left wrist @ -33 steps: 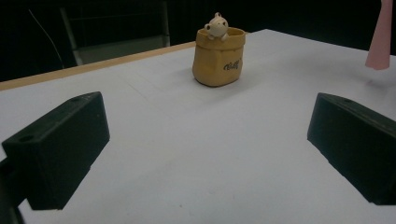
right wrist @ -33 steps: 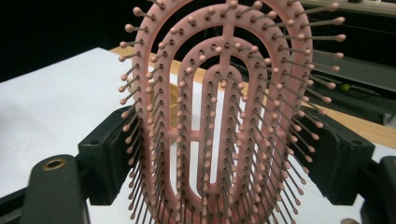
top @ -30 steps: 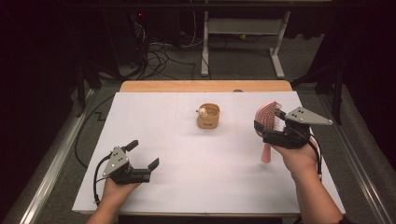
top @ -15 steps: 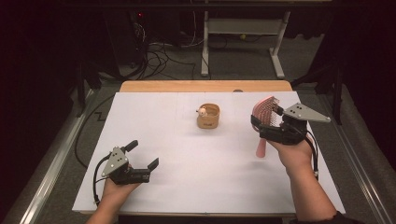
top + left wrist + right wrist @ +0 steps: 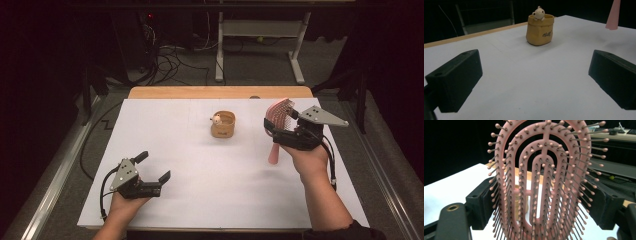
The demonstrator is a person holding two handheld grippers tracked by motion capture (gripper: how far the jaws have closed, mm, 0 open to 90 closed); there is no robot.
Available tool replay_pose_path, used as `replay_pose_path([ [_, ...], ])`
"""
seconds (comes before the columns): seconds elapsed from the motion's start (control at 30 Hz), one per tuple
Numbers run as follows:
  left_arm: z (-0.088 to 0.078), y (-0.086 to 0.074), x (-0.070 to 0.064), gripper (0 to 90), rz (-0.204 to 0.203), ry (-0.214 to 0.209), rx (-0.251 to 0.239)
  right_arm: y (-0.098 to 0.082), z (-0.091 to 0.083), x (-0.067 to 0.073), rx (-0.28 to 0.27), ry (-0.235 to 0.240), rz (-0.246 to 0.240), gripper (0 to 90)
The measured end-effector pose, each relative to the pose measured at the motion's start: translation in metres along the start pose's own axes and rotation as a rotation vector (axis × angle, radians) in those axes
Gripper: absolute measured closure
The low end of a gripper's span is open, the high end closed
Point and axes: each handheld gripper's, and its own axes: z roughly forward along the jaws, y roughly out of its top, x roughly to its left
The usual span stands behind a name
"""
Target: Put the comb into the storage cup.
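The hairbrush [image 5: 544, 185] is pink throughout, its bristles tipped in the same pink and its frame cut in nested oval rings. The sack-shaped pot [image 5: 539, 30] at upper centre is mustard yellow with dark script lettering; a cream bear figure [image 5: 538, 13] peeks over its rim. The table [image 5: 210, 200] is white, edged in pale wood at the far side. Both grippers' jaws are matte black.

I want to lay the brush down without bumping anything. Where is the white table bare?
Bare room: the wide middle between the left gripper and the right gripper, in front of the small tan pot, and the far left corner of the table. It is tightest between the pot and the pink brush.
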Motion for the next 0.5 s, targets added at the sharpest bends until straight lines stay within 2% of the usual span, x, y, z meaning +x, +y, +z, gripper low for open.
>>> replay_pose_path([
  [0.5, 0.0, 0.0, 0.001, 0.0, -0.001, -0.002, -0.007, 0.011, 0.012, 0.006, -0.027, -0.014, -0.006, 20.4],
])
